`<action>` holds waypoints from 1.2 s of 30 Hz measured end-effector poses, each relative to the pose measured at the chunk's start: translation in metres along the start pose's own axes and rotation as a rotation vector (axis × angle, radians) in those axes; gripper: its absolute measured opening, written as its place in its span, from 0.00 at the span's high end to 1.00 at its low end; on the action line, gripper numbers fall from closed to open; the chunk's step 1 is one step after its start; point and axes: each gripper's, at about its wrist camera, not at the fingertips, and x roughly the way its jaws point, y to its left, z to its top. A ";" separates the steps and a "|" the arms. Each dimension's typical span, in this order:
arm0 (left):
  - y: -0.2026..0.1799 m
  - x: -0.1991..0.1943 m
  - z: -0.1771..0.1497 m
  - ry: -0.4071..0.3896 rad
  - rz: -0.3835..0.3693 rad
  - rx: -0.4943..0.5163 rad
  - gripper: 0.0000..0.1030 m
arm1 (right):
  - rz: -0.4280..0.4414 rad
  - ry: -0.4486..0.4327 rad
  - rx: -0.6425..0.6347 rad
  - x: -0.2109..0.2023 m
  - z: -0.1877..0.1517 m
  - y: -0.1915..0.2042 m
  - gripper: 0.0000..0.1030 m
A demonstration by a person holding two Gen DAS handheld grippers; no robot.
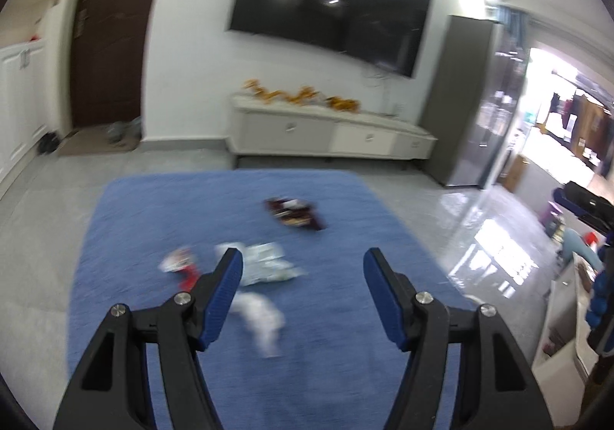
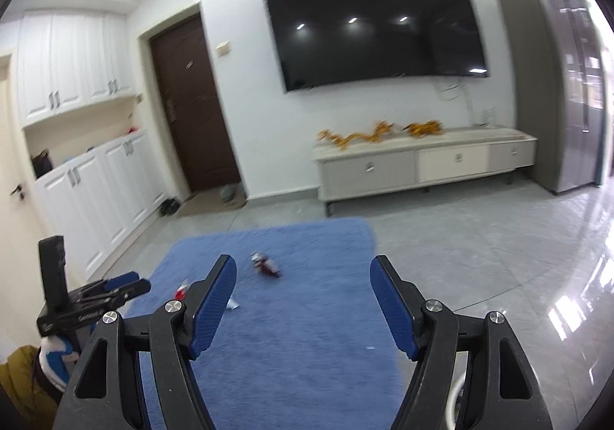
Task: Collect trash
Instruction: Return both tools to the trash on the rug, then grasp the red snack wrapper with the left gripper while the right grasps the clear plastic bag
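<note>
A blue rug (image 1: 326, 315) covers the grey floor (image 2: 479, 238). On it lie a dark wrapper (image 1: 295, 213), a crumpled white packet (image 1: 264, 263), a white tissue (image 1: 263, 318) and a red-and-white wrapper (image 1: 180, 263). The left hand-held gripper (image 1: 303, 263) and right hand-held gripper (image 2: 303, 268) are both spread wide, holding nothing.

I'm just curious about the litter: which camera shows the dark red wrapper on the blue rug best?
The left wrist view: the dark red wrapper lies in the open on the blue rug, large though blurred. The right wrist view shows it smaller, farther off, equally blurred.
</note>
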 end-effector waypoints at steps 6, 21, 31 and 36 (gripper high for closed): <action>0.070 0.035 -0.016 0.077 0.067 -0.093 0.39 | 0.110 0.140 -0.034 0.074 -0.013 0.030 0.39; 0.118 0.141 -0.035 0.276 0.040 -0.175 0.62 | 0.287 0.467 -0.177 0.218 -0.078 0.105 0.50; 0.132 0.144 -0.039 0.274 -0.020 -0.229 0.76 | 0.367 0.558 -0.212 0.263 -0.100 0.137 0.53; 0.130 0.137 -0.040 0.252 -0.009 -0.221 0.79 | 0.348 0.592 -0.227 0.274 -0.109 0.144 0.69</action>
